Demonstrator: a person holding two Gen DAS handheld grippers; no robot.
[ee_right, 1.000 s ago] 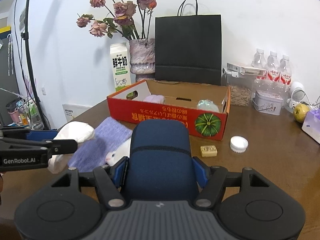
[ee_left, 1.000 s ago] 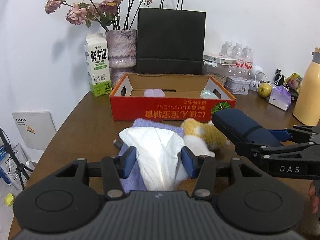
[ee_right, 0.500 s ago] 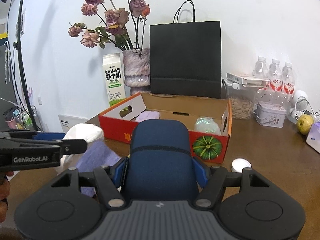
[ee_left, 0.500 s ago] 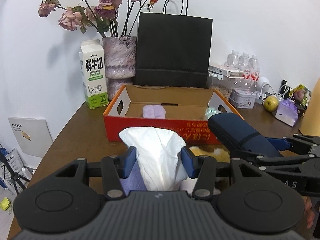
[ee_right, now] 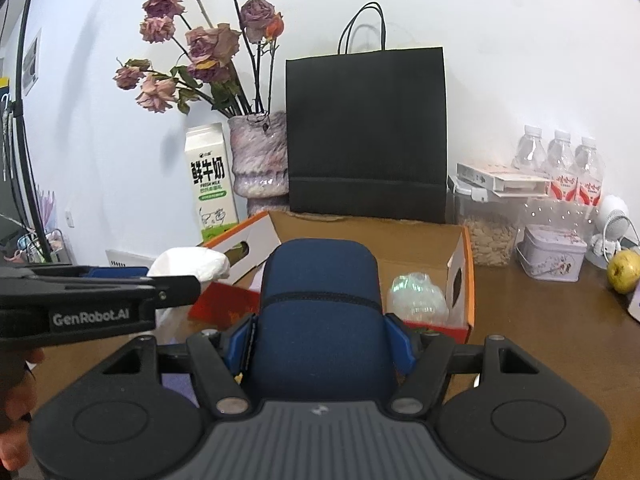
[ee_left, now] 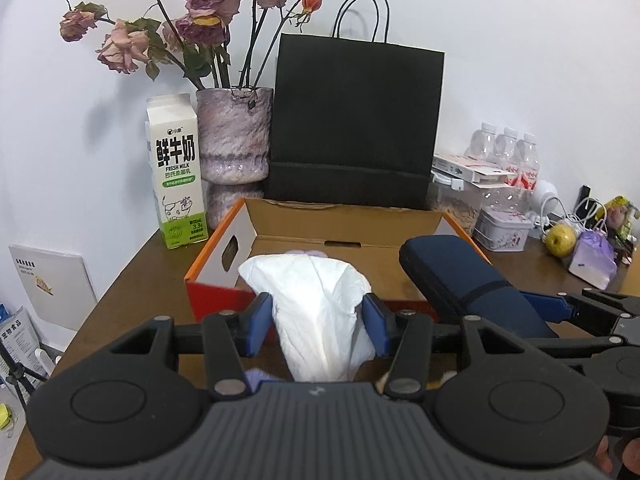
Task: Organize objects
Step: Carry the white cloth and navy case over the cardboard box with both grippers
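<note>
My left gripper (ee_left: pixel 316 322) is shut on a crumpled white tissue pack (ee_left: pixel 316 300), held over the front edge of the orange cardboard box (ee_left: pixel 344 220). My right gripper (ee_right: pixel 320 338) is shut on a dark blue case (ee_right: pixel 320 304), which also shows at the right of the left wrist view as the blue case (ee_left: pixel 460 276). The case hangs over the box's front wall. From the right wrist view the tissue pack (ee_right: pixel 192 264) appears at the left, beside the box (ee_right: pixel 464 264). A shiny clear ball (ee_right: pixel 418 298) lies inside the box at its right end.
Behind the box stand a black paper bag (ee_left: pixel 352 120), a vase of dried roses (ee_left: pixel 234 136) and a milk carton (ee_left: pixel 176 172). At the right are water bottles (ee_right: pixel 560 164), a tin (ee_right: pixel 554 252), a jar and a green apple (ee_right: pixel 622 266). A purple cloth (ee_left: pixel 256 378) lies under my left gripper.
Both grippers have moved forward toward the box with their loads. The box now looms closer, and the plush toy and purple cloth have slipped below the left gripper.
</note>
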